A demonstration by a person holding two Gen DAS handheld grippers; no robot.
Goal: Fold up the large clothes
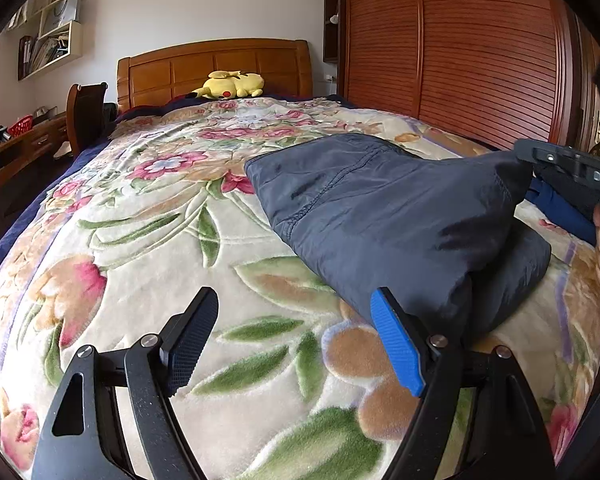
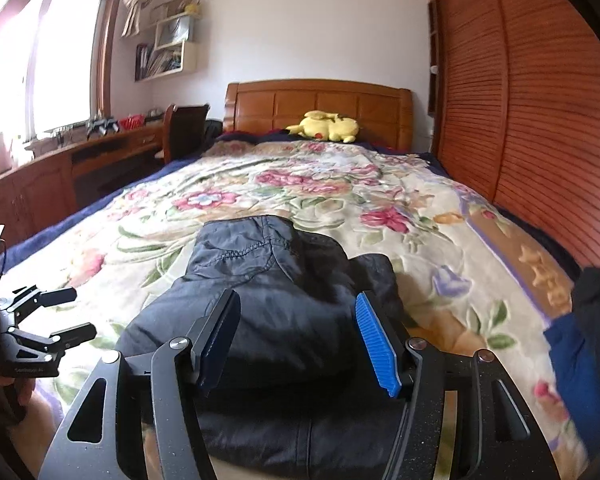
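on the flowered bed (image 2: 440, 216) the dark jacket (image 2: 268, 292) lies half folded, both the left tongs (image 1: 296, 340) and right tongs (image 2: 300, 340) gaping empty; next probably gripping an edge to fold again.

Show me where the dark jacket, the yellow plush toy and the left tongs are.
dark jacket (image 1: 380, 216), left wrist view, on its top panel.
yellow plush toy (image 2: 328, 126), right wrist view, on its body.
left tongs (image 1: 296, 344), left wrist view, midway between the fingertips.

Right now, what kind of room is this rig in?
A home bedroom, most likely: a bed with a wooden headboard and floral blanket, a yellow plush toy by the headboard, and a slatted wooden wardrobe alongside.
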